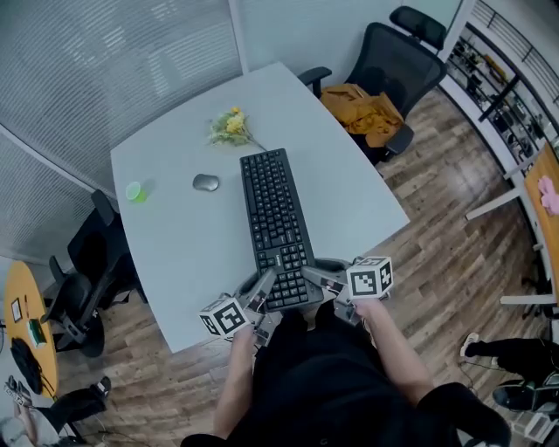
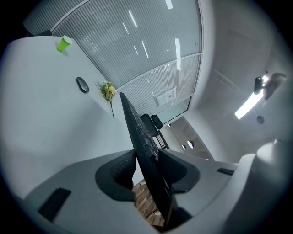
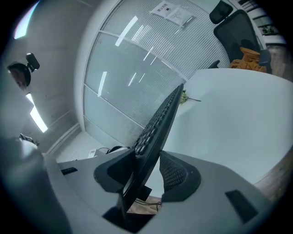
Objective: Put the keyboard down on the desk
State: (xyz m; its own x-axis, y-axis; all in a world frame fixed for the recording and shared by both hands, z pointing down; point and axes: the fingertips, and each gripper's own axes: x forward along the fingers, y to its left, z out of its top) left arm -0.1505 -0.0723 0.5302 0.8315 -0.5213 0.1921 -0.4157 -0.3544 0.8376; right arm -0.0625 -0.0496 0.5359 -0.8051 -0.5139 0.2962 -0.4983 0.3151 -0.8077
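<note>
Okay, starting at the left of the head view: a green cup (image 1: 134, 192) sits near the left edge of the desk (image 1: 175, 249). Next comes a grey mouse (image 1: 205, 182), and a small bunch of yellow flowers (image 1: 231, 127) lies further back. Just right of the mouse is the black keyboard (image 1: 275, 218), running lengthwise away from the person, its near end poking out past the desk's front edge. The left claw (image 1: 265, 295) is clamped on the near left corner, 1 pad on the keys and 1 underneath. The right claw (image 1: 320, 279) grips the near right corner the same way. Can't tell if the far end touches the desk.

The left cube (image 1: 223, 316) and right cube (image 1: 370, 278) show black-and-white square markers. Key legends are too small to read, and so is the sheet (image 3: 171, 11) stuck on the glass wall. Far right there's a black office chair (image 1: 397, 61) with a mustard cloth (image 1: 360, 109) on it.
</note>
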